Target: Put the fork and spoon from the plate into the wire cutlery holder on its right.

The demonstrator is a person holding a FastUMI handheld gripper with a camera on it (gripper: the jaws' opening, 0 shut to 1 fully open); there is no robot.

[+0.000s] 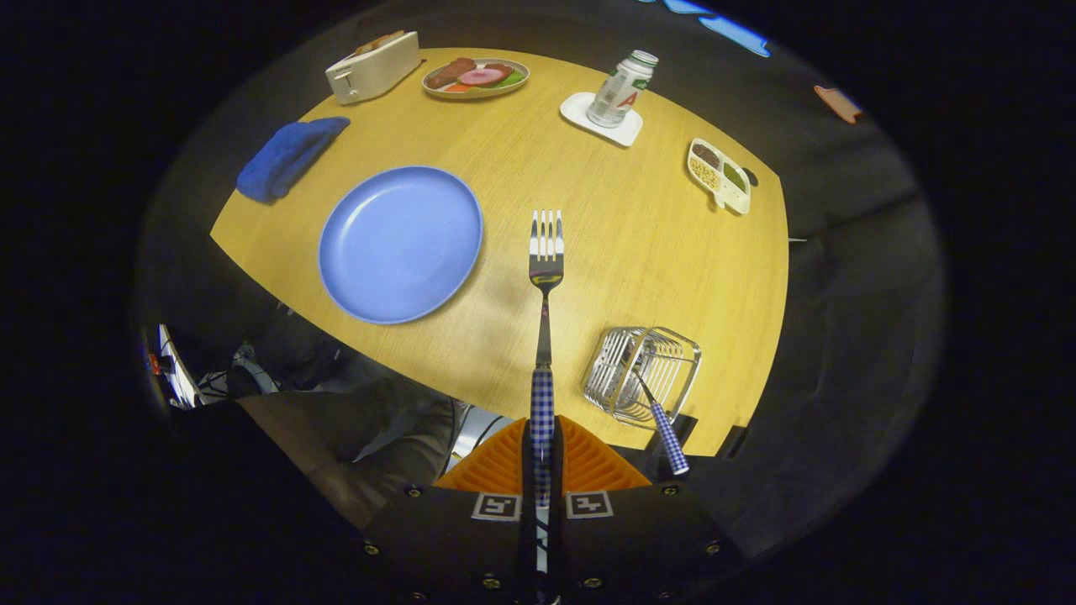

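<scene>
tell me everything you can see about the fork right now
The fork has a shiny metal head with four tines and a slim metal neck running into a blue-and-white checked handle. It is clamped by that handle in the shut gripper, both fingers pressing on it. It sticks straight out ahead, tines away from the fingers, lifted above the wooden table, between the blue plate and the wire cutlery holder.

We see the wooden table [588, 210] evenly and brightly lit from above, with soft, short shadows beside the blue plate [400, 244]. The surroundings fall off into darkness. Fisheye distortion bends the table's edges, and the rim of the view blurs and dims.
</scene>
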